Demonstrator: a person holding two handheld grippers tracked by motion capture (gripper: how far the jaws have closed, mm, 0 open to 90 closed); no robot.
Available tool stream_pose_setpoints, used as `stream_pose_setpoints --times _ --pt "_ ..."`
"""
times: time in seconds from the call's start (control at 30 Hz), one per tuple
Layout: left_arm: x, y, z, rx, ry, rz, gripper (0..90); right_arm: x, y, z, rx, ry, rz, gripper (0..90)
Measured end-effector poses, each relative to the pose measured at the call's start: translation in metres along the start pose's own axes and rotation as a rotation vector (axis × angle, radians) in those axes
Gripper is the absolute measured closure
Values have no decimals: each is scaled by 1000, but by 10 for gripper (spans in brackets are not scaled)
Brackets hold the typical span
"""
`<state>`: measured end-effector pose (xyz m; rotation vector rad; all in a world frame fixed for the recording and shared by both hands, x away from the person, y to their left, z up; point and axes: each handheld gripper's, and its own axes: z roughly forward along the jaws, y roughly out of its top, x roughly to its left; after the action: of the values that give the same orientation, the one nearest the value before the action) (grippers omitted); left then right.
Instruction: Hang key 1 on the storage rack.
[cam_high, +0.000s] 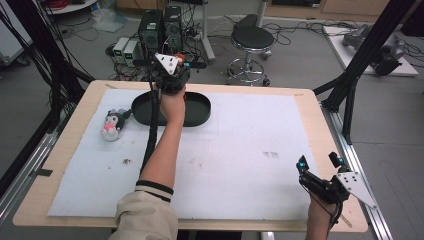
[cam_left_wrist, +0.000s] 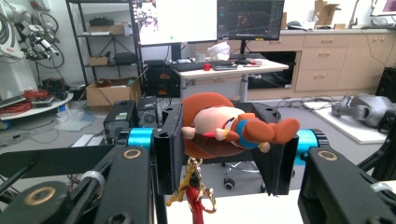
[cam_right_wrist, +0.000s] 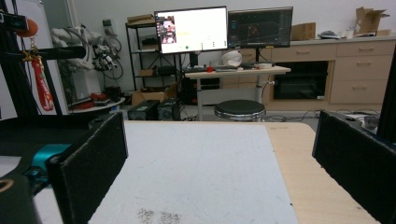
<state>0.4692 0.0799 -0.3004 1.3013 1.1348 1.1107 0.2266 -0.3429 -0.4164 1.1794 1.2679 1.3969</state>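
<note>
My left gripper (cam_high: 175, 64) is raised over the far side of the table, above a black oval tray (cam_high: 200, 114). It is shut on an orange-haired plush doll (cam_left_wrist: 229, 128), which lies sideways between the jaws. A red strap with a gold clasp (cam_left_wrist: 196, 198) dangles beneath the doll. My right gripper (cam_high: 318, 161) hovers low near the table's front right corner, open, with nothing between its jaws and the white mat (cam_right_wrist: 201, 163) ahead of it. A black-and-white plush toy (cam_high: 112, 125) lies on the mat left of the tray.
The white mat (cam_high: 240, 150) covers most of the wooden table (cam_high: 310, 100). Beyond the far edge stand a round stool (cam_high: 251, 37) and computer cases (cam_high: 160, 27) on the floor. A black frame post (cam_high: 357, 70) rises at the table's right side.
</note>
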Motion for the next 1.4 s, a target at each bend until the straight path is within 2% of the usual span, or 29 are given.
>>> stream_pose_setpoints --times 0.13,0.2,0.27,0.33,0.67,1.07,1.17,1.3,1.4 --pt "1 -2 2 12 -2 -9 562 1 -1 1 1 2 1 25" --pt "-1 -1 1 9 -11 -30 562 1 -1 2 4 1 -3 25" --pt "-5 1 -1 -15 -14 -25 562 1 -1 2 5 2 -2 25" --pt "-6 3 1 -9 -7 -22 562 0 -2 3 8 4 -7 25" --pt "3 -1 9 12 18 -17 561 -2 -3 2 6 -1 -4 25" --pt "8 -2 10 18 2 -50 553 -2 -3 2 7 -2 -3 25" --pt "8 -1 9 14 6 -40 546 -2 -3 1 7 -1 -2 25" --pt "10 1 8 -5 11 -52 469 -3 -2 1 3 -3 -2 25" --pt "13 0 8 4 16 -67 391 -3 -2 0 4 -4 3 25"
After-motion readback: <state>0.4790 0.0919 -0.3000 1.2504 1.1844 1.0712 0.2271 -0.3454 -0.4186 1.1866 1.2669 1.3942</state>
